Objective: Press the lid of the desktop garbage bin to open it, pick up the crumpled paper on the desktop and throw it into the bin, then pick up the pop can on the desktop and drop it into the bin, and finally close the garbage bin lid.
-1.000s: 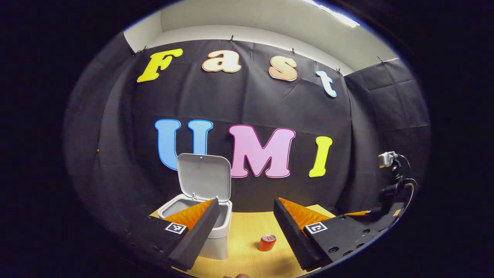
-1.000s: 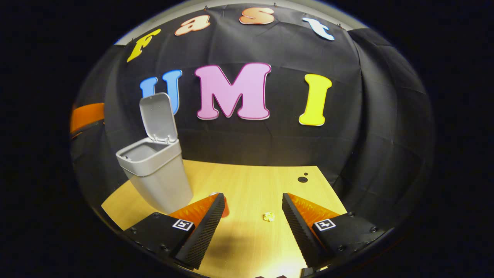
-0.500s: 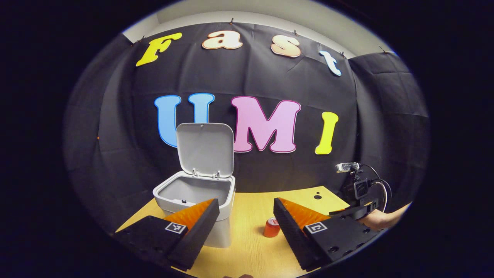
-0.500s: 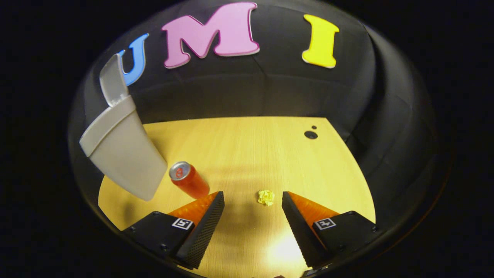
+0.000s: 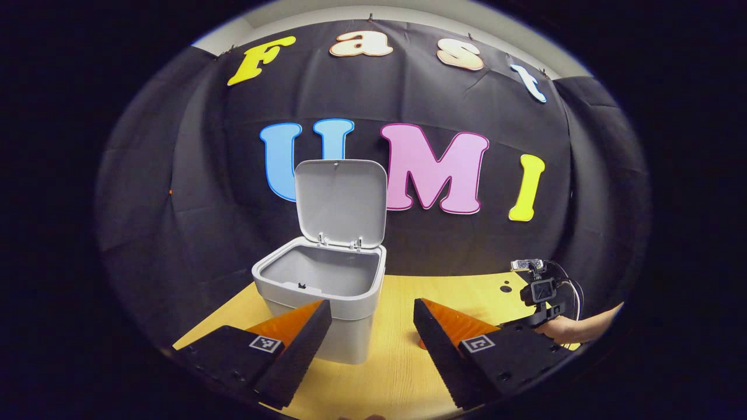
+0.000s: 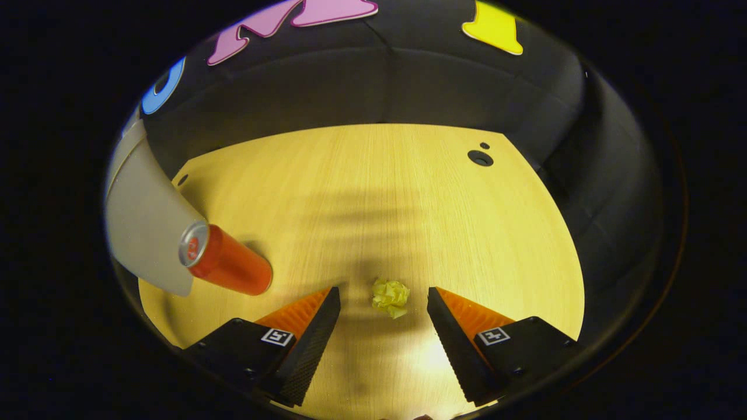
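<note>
- Yellow crumpled paper ball [image 6: 390, 297] sits on the pale wood desktop [image 6: 408, 198], right between my right gripper [image 6: 382, 318] fingers, which are spread wide and not touching it.
- Risk, I'd guess: it's light, so a finger could nudge it away if I close off-centre.
- Red pop can [image 6: 224, 267] stands just beside the grey plastic bin [image 5: 327, 291]; a careless swing could tip it.
- Bin lid [image 5: 341, 201] is up; my left gripper [image 5: 373, 326] hangs open near it, holding nothing.
- Can's top marking is too small to read.
</note>
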A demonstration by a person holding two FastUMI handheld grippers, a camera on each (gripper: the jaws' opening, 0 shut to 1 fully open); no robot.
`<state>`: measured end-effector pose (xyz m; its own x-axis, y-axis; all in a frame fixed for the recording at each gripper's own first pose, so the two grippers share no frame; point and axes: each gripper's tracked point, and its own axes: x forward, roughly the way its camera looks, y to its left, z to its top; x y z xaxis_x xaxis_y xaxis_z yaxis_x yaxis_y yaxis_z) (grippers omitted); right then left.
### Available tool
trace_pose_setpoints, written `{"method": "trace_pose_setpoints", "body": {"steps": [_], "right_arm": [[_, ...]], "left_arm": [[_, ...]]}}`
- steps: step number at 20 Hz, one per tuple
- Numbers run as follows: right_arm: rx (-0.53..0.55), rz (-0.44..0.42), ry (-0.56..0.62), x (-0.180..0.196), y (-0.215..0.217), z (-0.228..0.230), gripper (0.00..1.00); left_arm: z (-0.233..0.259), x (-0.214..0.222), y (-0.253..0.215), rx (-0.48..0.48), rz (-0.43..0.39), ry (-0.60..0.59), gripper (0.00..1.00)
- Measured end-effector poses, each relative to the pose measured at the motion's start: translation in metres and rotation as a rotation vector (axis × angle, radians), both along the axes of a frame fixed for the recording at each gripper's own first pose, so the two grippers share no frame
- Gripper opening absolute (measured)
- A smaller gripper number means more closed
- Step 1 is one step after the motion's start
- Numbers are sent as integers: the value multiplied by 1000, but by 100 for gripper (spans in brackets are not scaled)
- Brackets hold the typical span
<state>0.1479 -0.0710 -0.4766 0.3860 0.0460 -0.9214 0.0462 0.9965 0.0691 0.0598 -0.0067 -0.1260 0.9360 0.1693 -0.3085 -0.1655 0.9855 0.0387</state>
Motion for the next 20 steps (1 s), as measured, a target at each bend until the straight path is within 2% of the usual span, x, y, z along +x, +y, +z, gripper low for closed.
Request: {"method": "trace_pose_setpoints", "body": {"steps": [6,8,9,11,12,13,14,15,16,18,20], "right_arm": [[23,-31,62,-1,-4,-25,97],[22,-26,71,-2,-6,-28,90],[18,-14,70,-1,-7,-30,77],[11,15,66,-3,-5,-31,60],[5,29,64,-4,-3,-31,57],[3,42,62,-3,-2,-30,47],[0,52,65,-5,-4,-28,47],[-8,66,48,-2,-5,-25,28],[-28,91,35,-2,-6,-25,42],[-33,136,-1,2,-3,-14,42],[4,143,-75,13,5,10,42]], "left_arm": [[-7,0,-5,19,13,30,96],[-7,1,-9,24,14,32,96],[-9,0,-11,32,19,37,96],[-9,0,-14,51,21,35,96],[-9,0,-17,55,19,35,96],[-12,-1,-20,54,14,37,96],[-13,-3,-24,52,6,44,96],[-15,-5,-25,63,1,47,96],[-14,-7,-24,81,5,43,96],[-17,-13,-25,76,3,40,96],[-20,-17,-28,52,-4,39,96]]}}
